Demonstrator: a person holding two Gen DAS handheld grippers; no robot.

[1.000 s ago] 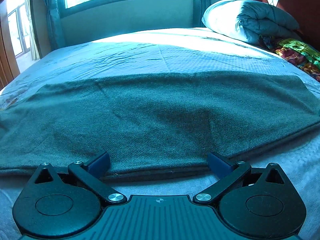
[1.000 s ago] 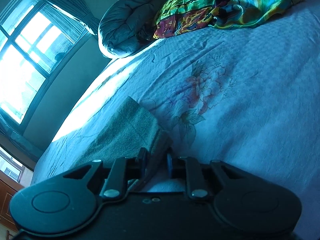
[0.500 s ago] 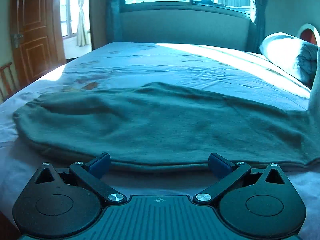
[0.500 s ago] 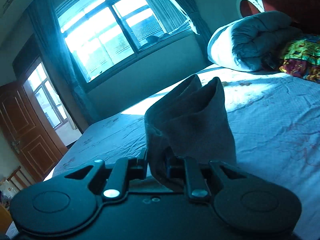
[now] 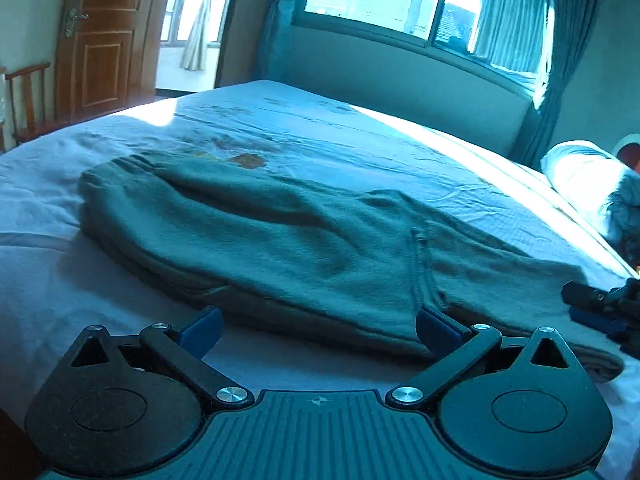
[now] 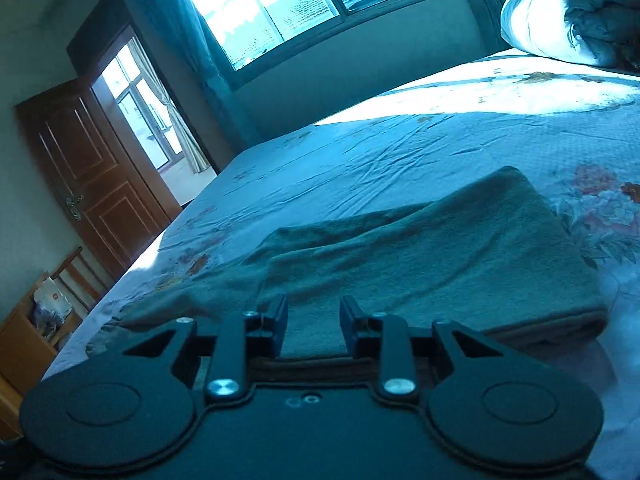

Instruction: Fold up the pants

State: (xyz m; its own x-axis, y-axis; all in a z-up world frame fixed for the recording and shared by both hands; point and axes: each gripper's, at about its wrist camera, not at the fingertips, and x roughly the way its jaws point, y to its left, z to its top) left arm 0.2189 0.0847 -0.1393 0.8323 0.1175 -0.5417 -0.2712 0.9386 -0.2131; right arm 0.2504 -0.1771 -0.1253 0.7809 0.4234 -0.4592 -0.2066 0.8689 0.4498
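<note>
**Inspector:** Bedroom noted. Wide bed [image 5: 360,136] with a pale floral sheet, sunlit along its far side under the window [image 5: 420,4]. Take the bed as reference.

**Assistant:** Recorded. Beyond the bed?

**Inspector:** Teal curtains [image 6: 176,36] flank the window. A brown panelled door [image 6: 92,176] stands open off the bed's far corner, and a wooden chair [image 5: 28,100] sits by it. A rolled quilt [image 6: 568,12] lies at the head end of the bed.

**Assistant:** And the task item?

**Inspector:** Grey-green pants [image 5: 280,240] lie on the bed near its front edge, doubled over lengthwise. In the right wrist view an upper layer [image 6: 460,248] rests on top of the lower one, its folded edge rounded at the side toward the quilt. The cloth is rumpled, not smoothed.

**Assistant:** Grippers?

**Inspector:** Left gripper [image 5: 318,326] is at the front edge of the pants, jaws spread wide; one blue pad [image 5: 202,326] sits over bare sheet, the other at the hem of the cloth. It holds nothing. Right gripper [image 6: 313,328] is low over the pants, jaws parted by a moderate gap with cloth visible between them; nothing is pinched. From the left wrist view the right gripper shows at the frame edge, over the end of the pants nearer the quilt.
</note>
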